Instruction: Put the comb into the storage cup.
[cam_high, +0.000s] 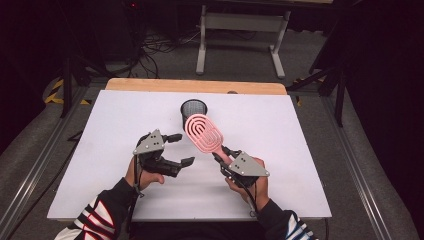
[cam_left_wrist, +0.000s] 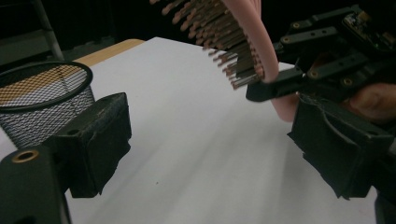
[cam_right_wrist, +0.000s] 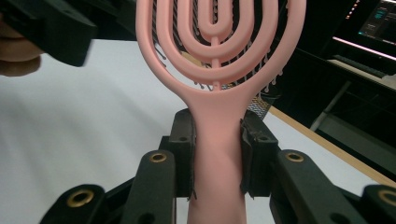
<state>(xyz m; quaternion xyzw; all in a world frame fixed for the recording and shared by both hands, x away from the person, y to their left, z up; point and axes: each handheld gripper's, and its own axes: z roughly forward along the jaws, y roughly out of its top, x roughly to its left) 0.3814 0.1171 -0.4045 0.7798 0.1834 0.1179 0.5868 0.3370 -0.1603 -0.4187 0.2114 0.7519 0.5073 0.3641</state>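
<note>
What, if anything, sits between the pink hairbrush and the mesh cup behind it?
Nothing visible does. The right gripper holds the pink hairbrush by its handle, head raised toward the mesh cup. The left gripper, jaws open, hovers off to the side, not in that path.

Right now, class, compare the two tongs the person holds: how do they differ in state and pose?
The right tongs are shut on the pink hairbrush handle; the left tongs are open and hold nothing. The right tongs point up toward the mesh cup, lifting the brush off the table; the left tongs point sideways toward the brush. Both are black and hand-held.
</note>
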